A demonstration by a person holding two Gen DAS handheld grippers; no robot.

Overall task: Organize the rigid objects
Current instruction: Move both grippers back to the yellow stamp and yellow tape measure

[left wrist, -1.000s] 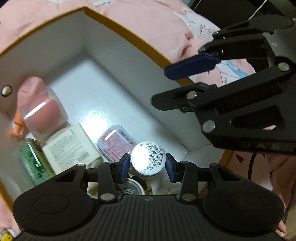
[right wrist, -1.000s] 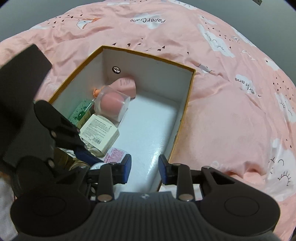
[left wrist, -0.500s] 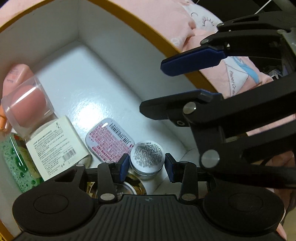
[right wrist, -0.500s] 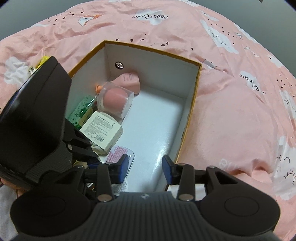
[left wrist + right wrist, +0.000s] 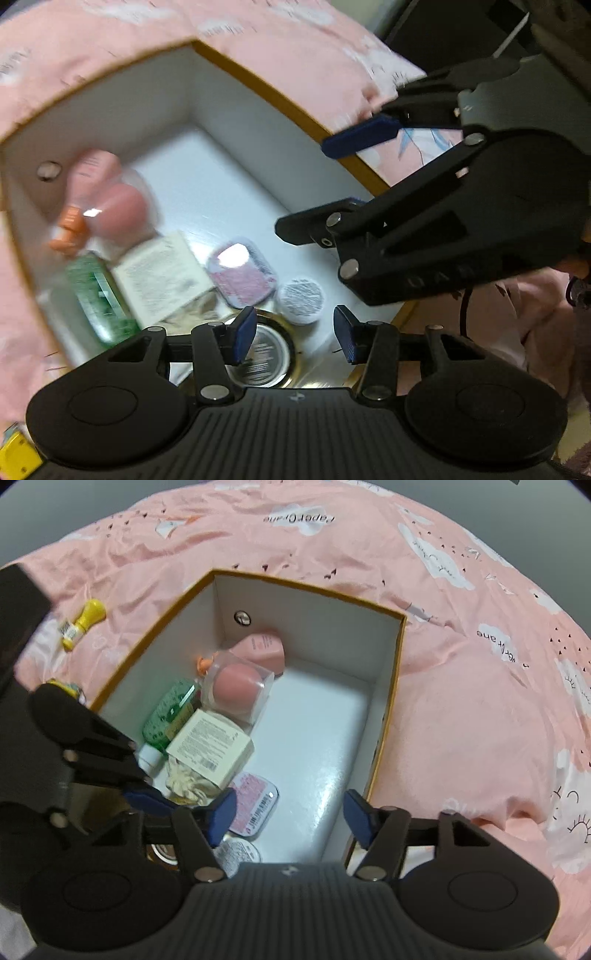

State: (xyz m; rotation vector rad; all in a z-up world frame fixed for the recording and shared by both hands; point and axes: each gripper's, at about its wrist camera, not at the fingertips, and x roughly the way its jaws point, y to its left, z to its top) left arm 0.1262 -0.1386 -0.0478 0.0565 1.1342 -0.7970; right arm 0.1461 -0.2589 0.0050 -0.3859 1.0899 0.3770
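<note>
Round tin (image 5: 301,301) with unreadable print lies in your box (image 5: 388,716); your left gripper (image 5: 293,338) and right gripper (image 5: 288,818) gape empty; bedsheet (image 5: 480,720) reads "PaperCrane"

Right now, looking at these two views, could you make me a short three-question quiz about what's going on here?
1. True or false: the left hand-held gripper is clamped on the small round tin.
2. Multiple choice: where does the yellow bottle lie? A) in the white box B) on the pink bedspread outside the box C) between the right hand-held gripper's fingers
3. Fill in: the pink sponge sits inside a clear ____.

Key:
1. False. Its jaws stand open, and the tin rests on the box floor beyond them.
2. B
3. Case, next to the cream carton.
</note>
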